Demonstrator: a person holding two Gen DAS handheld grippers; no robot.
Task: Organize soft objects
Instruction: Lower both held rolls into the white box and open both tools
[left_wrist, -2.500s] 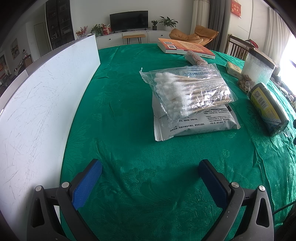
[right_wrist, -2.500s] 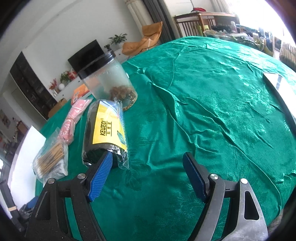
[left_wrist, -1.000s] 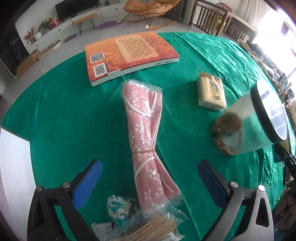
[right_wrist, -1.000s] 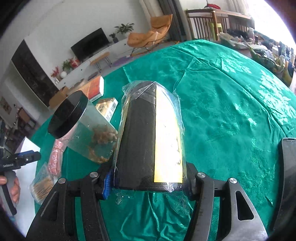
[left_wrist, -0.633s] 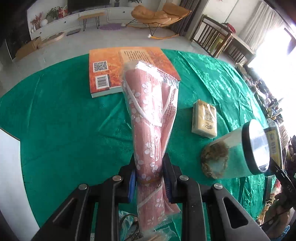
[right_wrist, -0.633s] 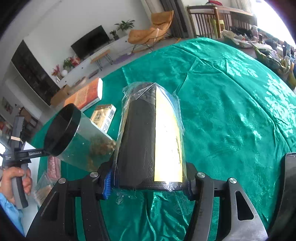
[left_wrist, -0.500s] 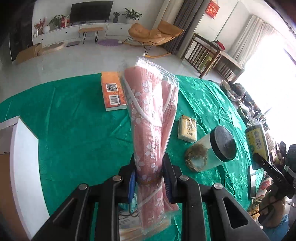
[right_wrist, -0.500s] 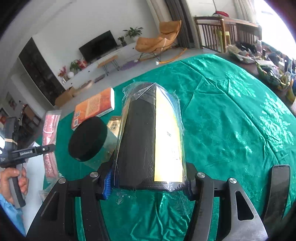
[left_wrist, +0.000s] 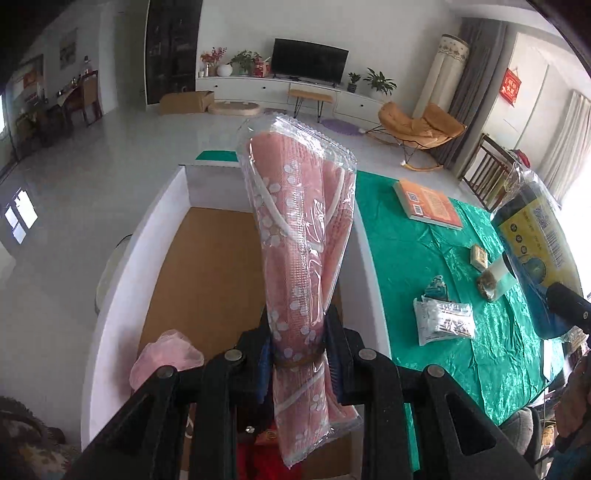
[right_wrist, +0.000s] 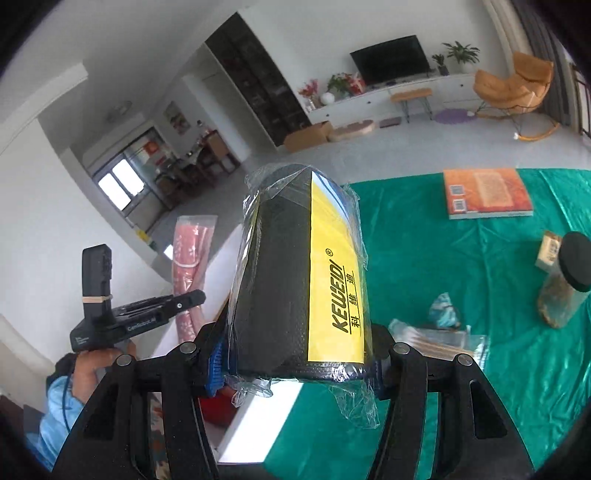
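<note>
My left gripper (left_wrist: 297, 354) is clamped on a rolled pink floral cloth sealed in a clear plastic bag (left_wrist: 301, 236), pinching it low, near the band tied round the roll. The roll stands upright in the air over a large white-walled box with a brown cardboard floor (left_wrist: 207, 280). A crumpled pink item (left_wrist: 166, 360) lies in the box's near corner; I cannot tell what it is.

My right gripper (right_wrist: 295, 363) is closed around a black roll with a yellow label, shrink-wrapped in clear film (right_wrist: 299, 280), held up above the box's white wall and the edge of the green tablecloth (right_wrist: 424, 266).

On the cloth: an orange book (right_wrist: 485, 194), a clear jar with a black lid (right_wrist: 565, 284), a small yellowish packet (right_wrist: 550, 249), a bag of cotton swabs (left_wrist: 445, 321) and a teal patterned bundle (right_wrist: 443, 310).
</note>
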